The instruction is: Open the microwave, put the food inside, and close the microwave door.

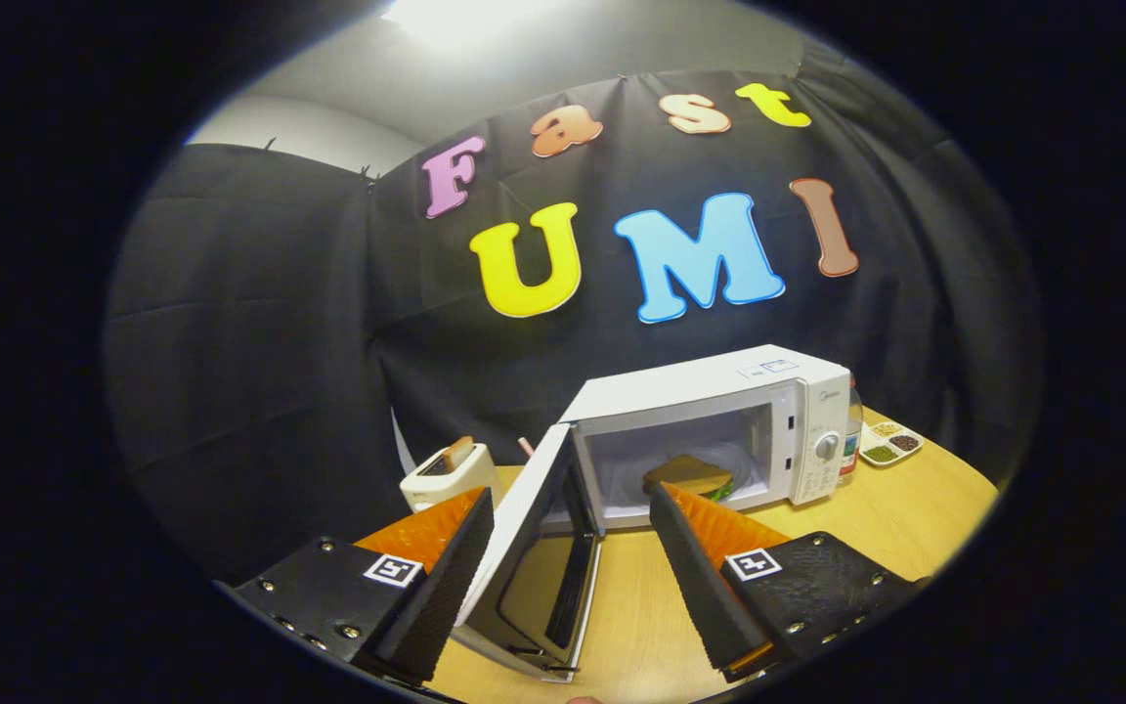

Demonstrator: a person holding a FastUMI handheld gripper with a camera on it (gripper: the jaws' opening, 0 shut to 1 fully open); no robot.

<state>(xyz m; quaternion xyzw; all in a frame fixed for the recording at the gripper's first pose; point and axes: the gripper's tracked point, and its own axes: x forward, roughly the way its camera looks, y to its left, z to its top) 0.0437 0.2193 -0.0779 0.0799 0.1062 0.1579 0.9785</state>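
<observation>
A white microwave (719, 391) stands on the wooden table (915, 528) ahead of my fingers. Its door (534, 548) is swung wide open toward me and reaches down between my two fingers. Inside the cavity lies the food, a sandwich (688, 476) with brown bread and something green, on the glass turntable. My gripper (573, 504) is open, its fingers spread on either side of the door's free edge and not pressing on it. The left finger (446, 567) sits outside the door, the right finger (695, 557) inside it, just before the cavity.
A white toaster (448, 476) with a slice of bread in it stands left of the microwave. Right of the microwave are a bottle (852, 430) and a small divided tray (890, 445) of seeds or spices. Black cloth walls the booth behind.
</observation>
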